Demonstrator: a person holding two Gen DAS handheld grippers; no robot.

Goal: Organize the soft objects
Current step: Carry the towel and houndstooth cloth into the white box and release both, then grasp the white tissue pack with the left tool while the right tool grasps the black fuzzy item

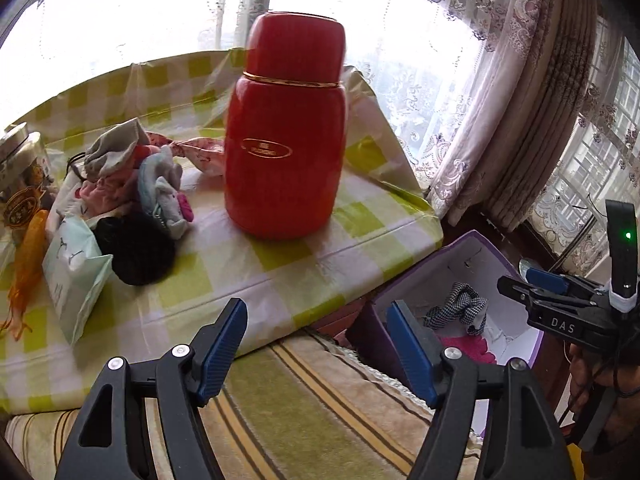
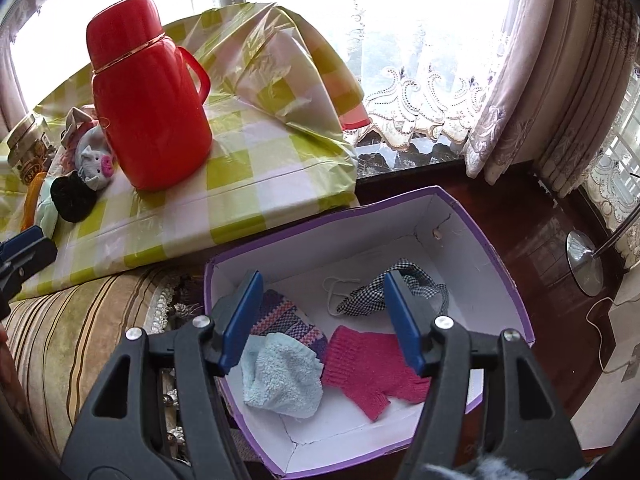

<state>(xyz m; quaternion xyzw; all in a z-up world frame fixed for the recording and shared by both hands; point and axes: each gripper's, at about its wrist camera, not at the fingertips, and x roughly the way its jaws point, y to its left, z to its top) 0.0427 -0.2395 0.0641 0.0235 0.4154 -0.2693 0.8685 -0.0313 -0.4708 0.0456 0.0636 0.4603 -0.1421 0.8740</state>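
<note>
Soft cloth items (image 1: pixel 132 172) lie heaped on the checkered worktop (image 1: pixel 280 264) left of a red thermos (image 1: pixel 284 128); others sit in the purple box (image 2: pixel 472 216). Left tool (image 1: pixel 316 344) and right tool (image 2: pixel 322 320) both gape apart, empty.

Strong daylight floods in through the window (image 1: pixel 132 20) behind the lace curtains (image 2: pixel 420 92), blown out to pure white. The red flask (image 1: pixel 284 128) is slightly smeared (motion blur). Fisheye bending curves every edge, and the corners go black.
</note>
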